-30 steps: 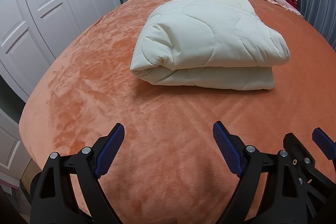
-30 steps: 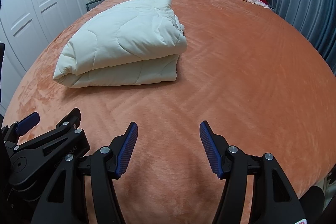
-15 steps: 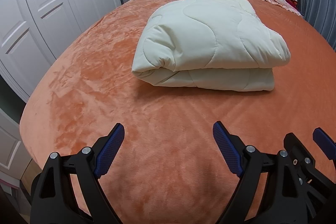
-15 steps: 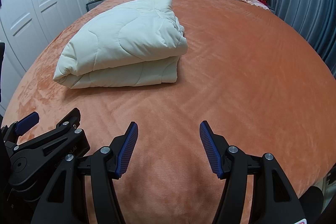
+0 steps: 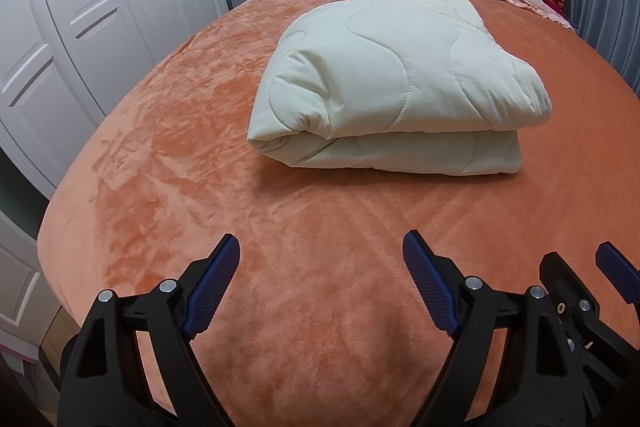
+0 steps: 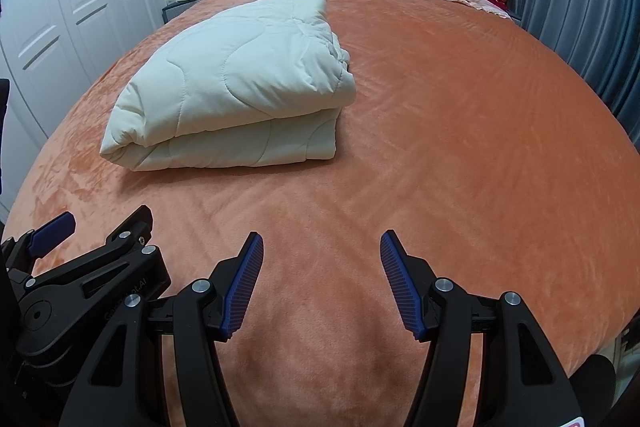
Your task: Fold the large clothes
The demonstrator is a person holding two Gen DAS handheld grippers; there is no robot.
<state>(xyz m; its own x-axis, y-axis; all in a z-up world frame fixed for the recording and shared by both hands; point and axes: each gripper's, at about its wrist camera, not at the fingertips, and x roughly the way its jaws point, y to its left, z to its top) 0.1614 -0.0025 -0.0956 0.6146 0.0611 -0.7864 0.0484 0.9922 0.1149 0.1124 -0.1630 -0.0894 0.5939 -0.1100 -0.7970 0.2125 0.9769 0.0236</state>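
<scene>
One cream quilted comforter [image 5: 400,83] lies folded in a thick bundle near the middle of the orange bed cover [image 5: 200,155], toward its wardrobe-side edge. Two grippers hover apart from it over the near edge: the left gripper [image 5: 320,259] gapes wide and empty, its jaws having just narrowed slightly; the right gripper [image 6: 322,259] stands open, holding nothing. The puffy top layer could spring open or slide off if nudged carelessly.
</scene>
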